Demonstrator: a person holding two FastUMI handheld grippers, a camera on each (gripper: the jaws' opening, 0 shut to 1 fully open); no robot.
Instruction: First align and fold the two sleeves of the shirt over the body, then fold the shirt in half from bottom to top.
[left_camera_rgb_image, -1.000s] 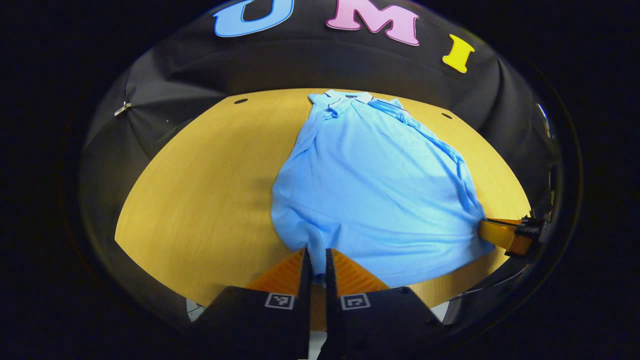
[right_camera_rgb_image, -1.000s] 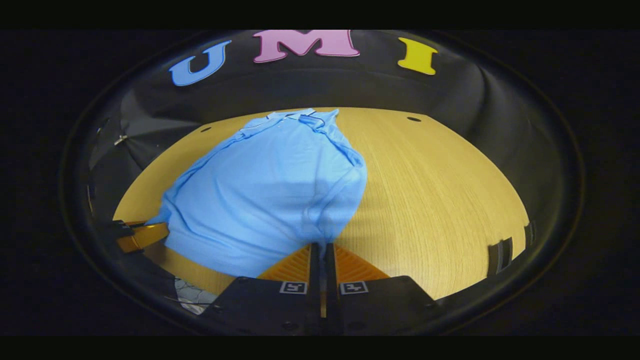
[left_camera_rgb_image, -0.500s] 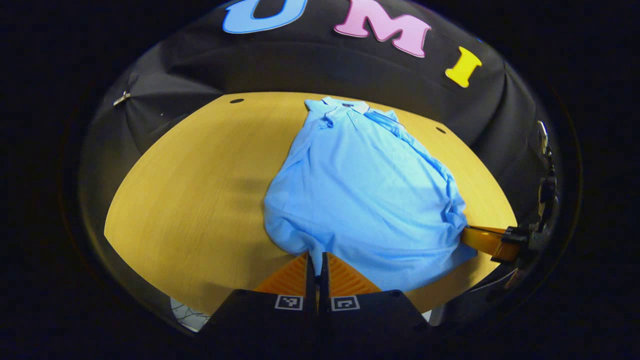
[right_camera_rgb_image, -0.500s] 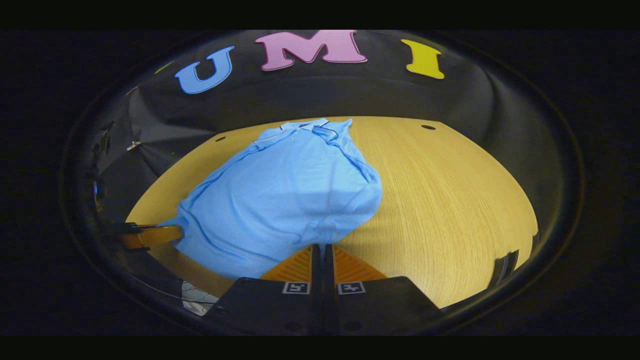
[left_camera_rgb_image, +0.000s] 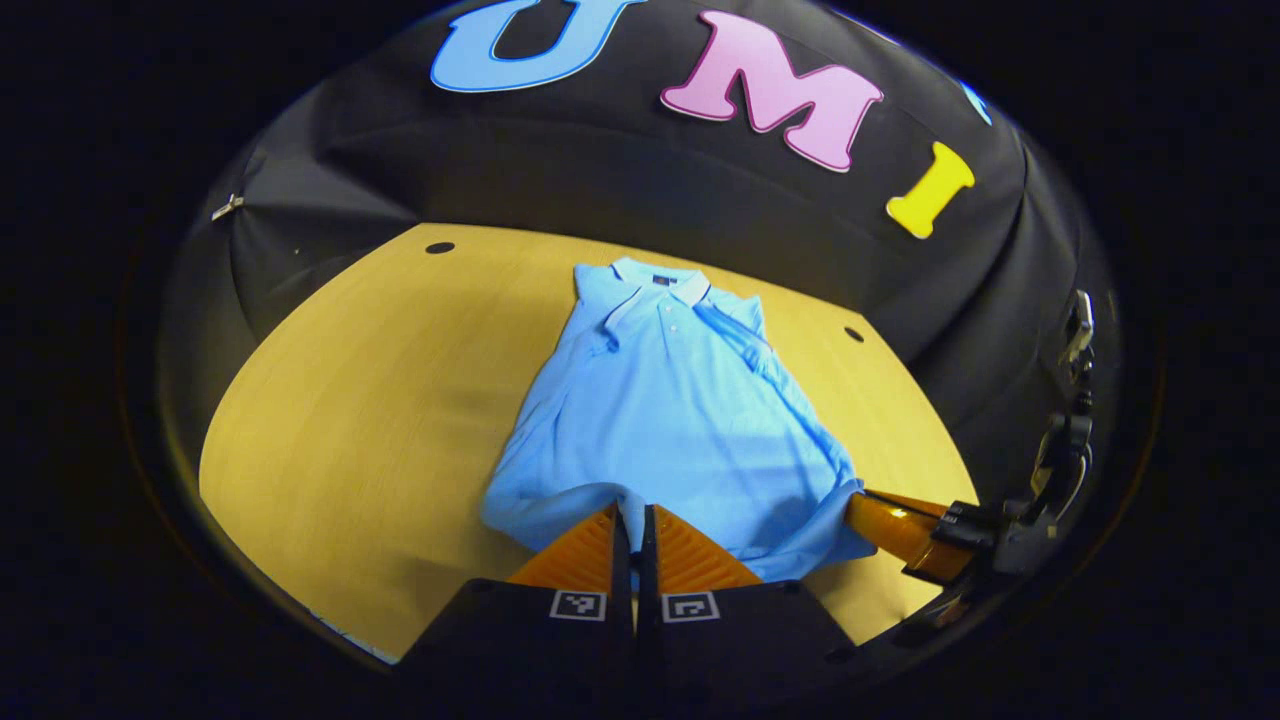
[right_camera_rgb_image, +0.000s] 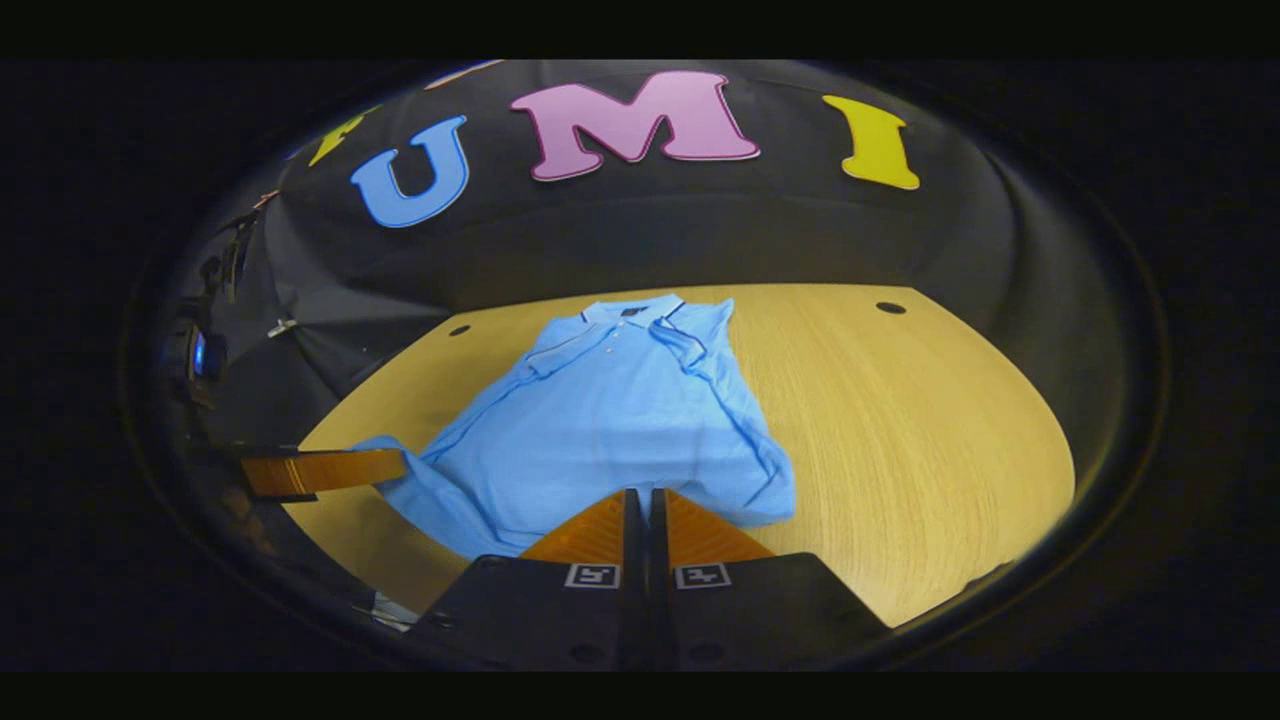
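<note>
**Mia:** What is at the bottom of the left gripper view?

**Sam:** The left gripper (left_camera_rgb_image: 632, 520). Its two fingers are pressed together on the bottom edge of the blue shirt (left_camera_rgb_image: 672, 420). The cloth goes right in between them.

**Mia:** And in the right gripper view?

**Sam:** The right gripper (right_camera_rgb_image: 640, 500) is at the bottom middle. Its fingers are squeezed on the shirt's bottom edge too, at the other corner. You can see it in the left gripper view as well, low on the right side (left_camera_rgb_image: 880, 520), with the cloth tucked into it.

**Mia:** Where is the shirt?

**Sam:** It lies in the middle of the frame on the yellow table (left_camera_rgb_image: 360, 400). The sleeves look folded in over the body. The collar (left_camera_rgb_image: 650, 285) is at the far end, up near the black wall.

**Mia:** So what is the job now?

**Sam:** I think it is the last fold, bottom to top. To do it well, both corners should go up and forward together, at the same height, so the edge stays straight. Then set the edge down just by the collar.

**Mia:** What could go wrong?

**Sam:** If one side runs ahead, the fold goes crooked. The tucked sleeves could slip out too.

**Mia:** Is anything in the way?

**Sam:** I see two small dark holes (left_camera_rgb_image: 439, 247) near the table's far edge. They are well apart from the shirt.
</note>
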